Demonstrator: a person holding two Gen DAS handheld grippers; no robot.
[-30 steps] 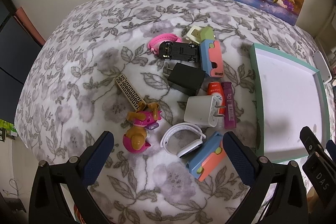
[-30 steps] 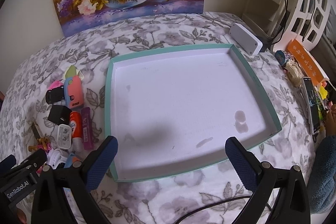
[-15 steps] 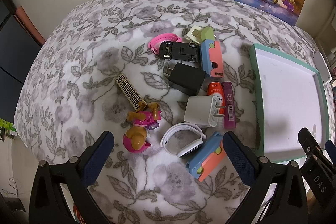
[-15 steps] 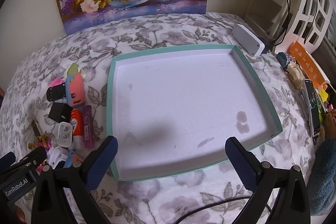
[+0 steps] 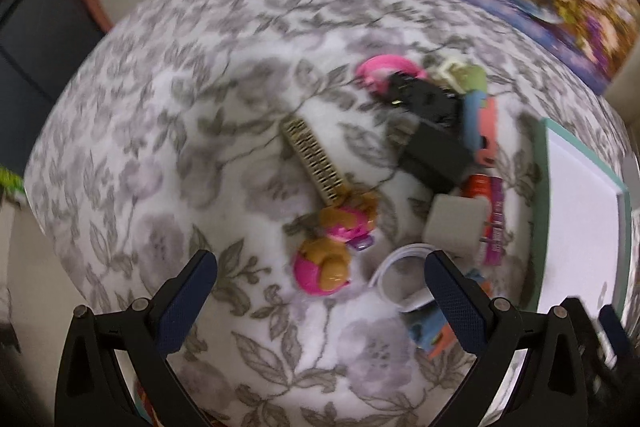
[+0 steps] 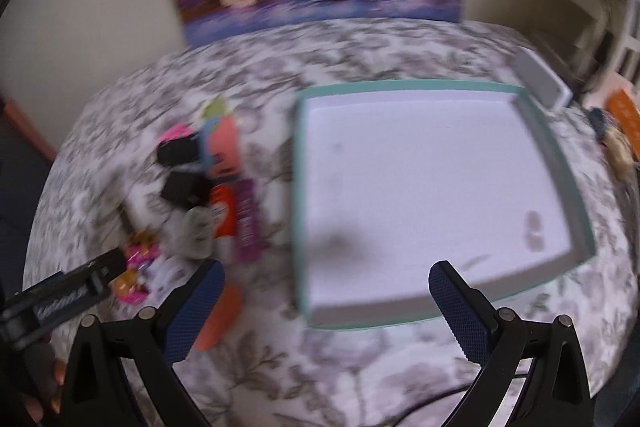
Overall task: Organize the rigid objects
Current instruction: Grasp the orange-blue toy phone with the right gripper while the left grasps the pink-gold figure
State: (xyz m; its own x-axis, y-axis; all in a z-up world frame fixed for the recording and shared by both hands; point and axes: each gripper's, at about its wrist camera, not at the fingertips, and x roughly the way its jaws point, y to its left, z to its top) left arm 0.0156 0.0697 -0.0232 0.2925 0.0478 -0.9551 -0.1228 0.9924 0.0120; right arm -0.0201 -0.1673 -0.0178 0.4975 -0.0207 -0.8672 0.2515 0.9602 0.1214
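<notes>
Hovering with jaws spread wide and nothing between them, the left gripper (image 5: 320, 291) hangs over the near edge of a clutter of small items on a floral cloth (image 5: 160, 147), lined up roughly on a pink dog toy (image 5: 332, 251). The right gripper (image 6: 324, 299), equally wide and empty, sits near the front rim of a teal tray (image 6: 560, 163) whose white floor holds no items yet; the pile lies just left of it. Risks look plain enough: the toy touches a patterned bar (image 5: 316, 159) on its far side and lies just beside a white band (image 5: 400, 279), so closing here could, by this reading, catch a neighbour or knock the toy over. Further right, a black charger (image 5: 436, 155), a white charger (image 5: 456, 223), a red tube (image 5: 478, 187) and a purple stick (image 5: 496, 223) are packed together, and a nudge to one may shift the rest. The soft cloth may also bunch under a low finger. Both views are smeared with motion, which makes a misjudged aim likelier. Against the picture half a second ago, the left view has swung left, so the toy now sits between the fingers and the tray has slid to the right edge; the right view has also turned left, showing more of the pile.
</notes>
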